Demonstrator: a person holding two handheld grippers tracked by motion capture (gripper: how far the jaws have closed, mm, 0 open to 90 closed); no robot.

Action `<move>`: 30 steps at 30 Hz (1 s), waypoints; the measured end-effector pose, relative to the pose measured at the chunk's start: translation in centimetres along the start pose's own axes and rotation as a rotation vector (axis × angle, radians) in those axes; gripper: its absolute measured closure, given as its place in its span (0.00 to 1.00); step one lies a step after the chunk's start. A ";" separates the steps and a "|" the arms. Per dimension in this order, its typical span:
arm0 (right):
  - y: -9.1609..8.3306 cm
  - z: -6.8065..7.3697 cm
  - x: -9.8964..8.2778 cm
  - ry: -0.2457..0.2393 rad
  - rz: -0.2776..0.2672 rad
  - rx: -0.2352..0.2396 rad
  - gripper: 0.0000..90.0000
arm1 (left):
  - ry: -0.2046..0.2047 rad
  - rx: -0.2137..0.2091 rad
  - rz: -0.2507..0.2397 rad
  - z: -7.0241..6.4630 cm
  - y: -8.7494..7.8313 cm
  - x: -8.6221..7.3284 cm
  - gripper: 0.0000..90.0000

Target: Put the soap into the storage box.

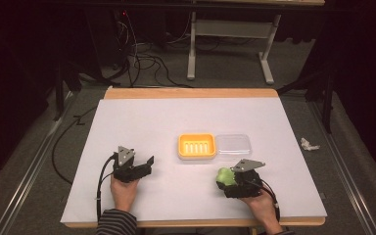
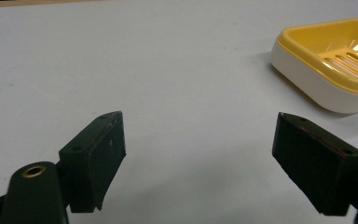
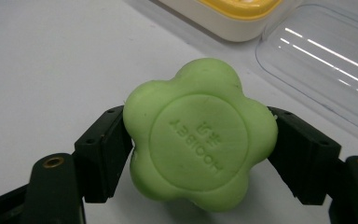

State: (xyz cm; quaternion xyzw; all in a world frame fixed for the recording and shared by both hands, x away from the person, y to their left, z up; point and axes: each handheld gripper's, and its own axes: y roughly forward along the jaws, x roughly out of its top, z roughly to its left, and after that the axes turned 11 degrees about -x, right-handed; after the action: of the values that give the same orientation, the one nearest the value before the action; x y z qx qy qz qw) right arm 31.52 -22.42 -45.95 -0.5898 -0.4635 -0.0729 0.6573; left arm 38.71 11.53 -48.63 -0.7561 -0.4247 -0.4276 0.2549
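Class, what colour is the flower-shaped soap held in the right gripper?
Light green soap; clearest in the right gripper view.

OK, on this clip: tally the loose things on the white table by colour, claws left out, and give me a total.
Green: 1, the flower-shaped soap, held in the right claw
Yellow and white: 1, the soap dish
Clear: 1, the plastic lid
Total: 3

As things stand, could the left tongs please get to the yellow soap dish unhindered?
Probably yes: the left tongs are open and hold nothing, and bare table lies between them and the dish. The soap sits in the right tongs, off to the side.
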 end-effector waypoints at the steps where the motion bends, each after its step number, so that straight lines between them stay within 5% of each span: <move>1: -0.1 0.0 0.1 0.001 -0.003 0.000 0.29 | 0.001 0.002 -0.001 0.0 0.0 0.0 0.20; 15: -1.0 -1.0 0.7 0.058 -0.057 -0.003 0.29 | 0.008 0.002 0.008 0.0 0.0 0.0 0.20; 30: -3.5 -2.0 2.8 0.043 -0.108 -0.011 0.30 | 0.012 -0.001 0.009 -0.1 0.1 -0.1 0.21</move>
State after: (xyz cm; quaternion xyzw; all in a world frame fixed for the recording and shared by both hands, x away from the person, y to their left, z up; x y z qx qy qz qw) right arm 31.96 -23.88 -41.28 -0.5658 -0.4800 -0.1234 0.6590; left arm 38.72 11.36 -48.69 -0.7556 -0.4195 -0.4313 0.2590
